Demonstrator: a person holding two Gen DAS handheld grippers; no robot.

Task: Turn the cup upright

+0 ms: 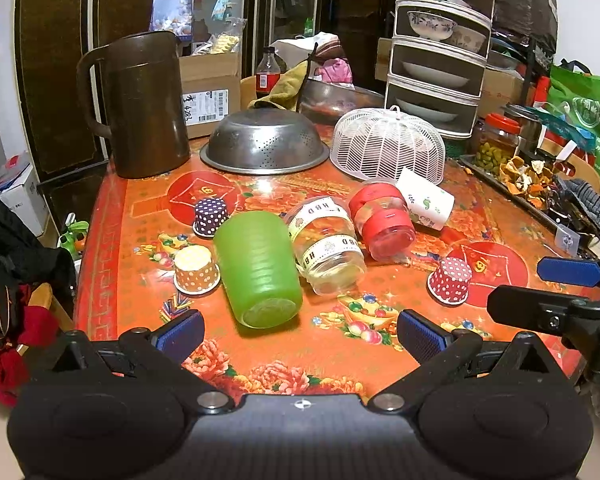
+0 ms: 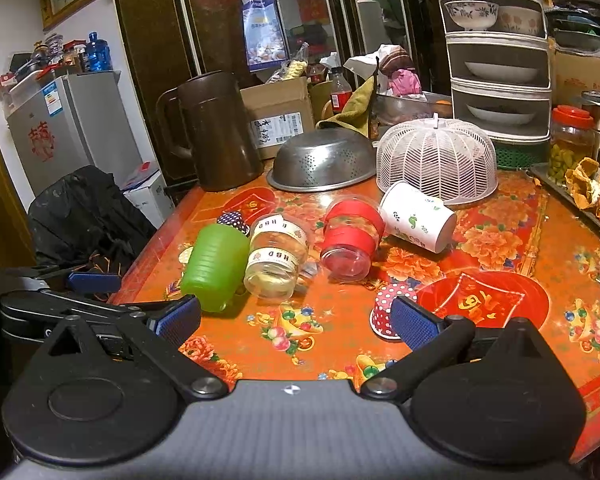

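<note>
Several cups lie on their sides on the red flowered table: a green plastic cup, a clear HBD cup, a red-banded clear cup and a white paper cup. Three small dotted paper cups stand upside down: purple, orange and red. My left gripper is open and empty, just short of the green cup's base. My right gripper is open and empty, with the red dotted cup by its right finger.
A brown jug, an upturned steel colander and a white mesh food cover stand behind the cups. A tiered dish rack, a pickle jar and a tray of peels line the right side.
</note>
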